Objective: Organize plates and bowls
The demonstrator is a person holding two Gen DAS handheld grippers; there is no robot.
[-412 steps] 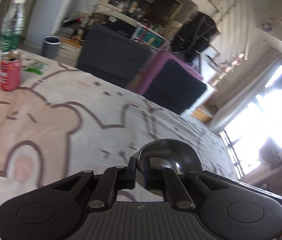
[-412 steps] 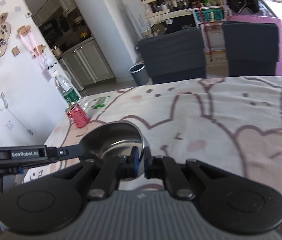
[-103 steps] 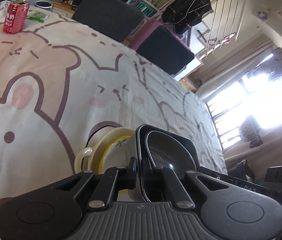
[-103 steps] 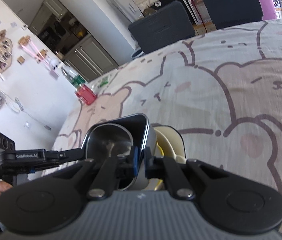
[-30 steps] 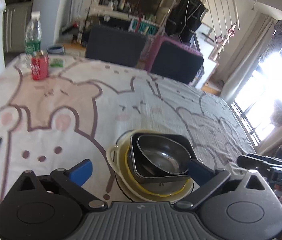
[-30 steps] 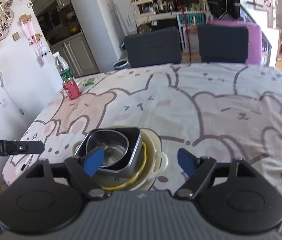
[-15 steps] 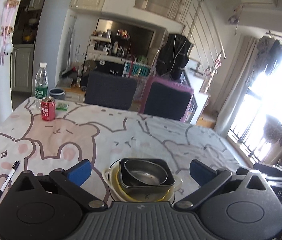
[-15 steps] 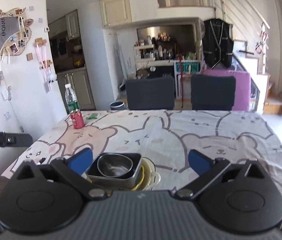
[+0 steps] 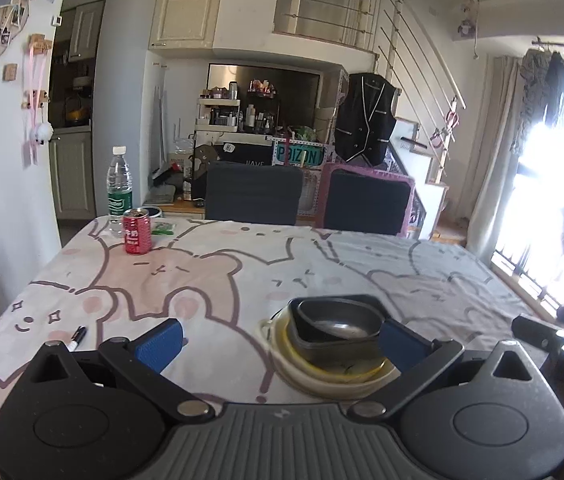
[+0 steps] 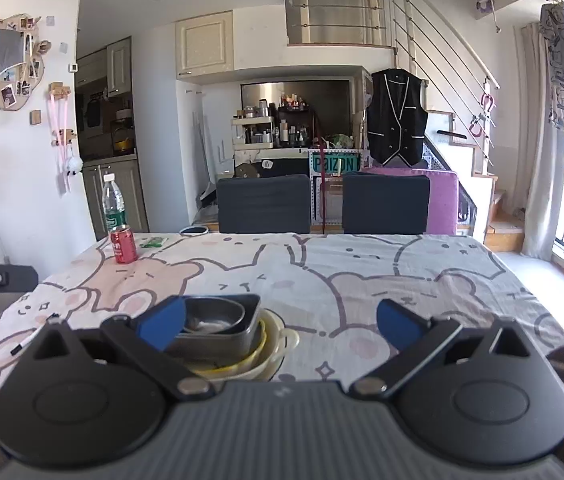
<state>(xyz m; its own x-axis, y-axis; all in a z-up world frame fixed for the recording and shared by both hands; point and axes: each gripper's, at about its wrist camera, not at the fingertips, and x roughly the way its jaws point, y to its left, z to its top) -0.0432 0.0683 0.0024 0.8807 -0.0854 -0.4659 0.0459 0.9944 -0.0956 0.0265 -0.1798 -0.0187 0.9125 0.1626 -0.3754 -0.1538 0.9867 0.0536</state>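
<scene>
Left wrist view: left gripper (image 9: 280, 338) gaped wide, empty. Right gripper (image 10: 280, 320) also spread wide, its jaws having just been opening, nothing between them. Stack sat ahead, on bear-print tablecloth (image 9: 242, 272): steel bowl (image 9: 339, 322) inside dark square dish (image 9: 335, 340), inside cream yellow-rimmed bowl (image 9: 321, 372). Stack lay toward left gripper's right finger and right gripper's left finger, about equally near both. Stacking looked finished. Red can (image 9: 136, 231), water bottle (image 9: 119, 190), marker (image 9: 76, 338) apart; dark chairs (image 9: 254, 198) beyond.

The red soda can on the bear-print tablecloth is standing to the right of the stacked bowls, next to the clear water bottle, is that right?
Not quite. In the left wrist view the red soda can stands to the far left of the stacked bowls, on the bear-print tablecloth. It is indeed next to the clear water bottle.
</scene>
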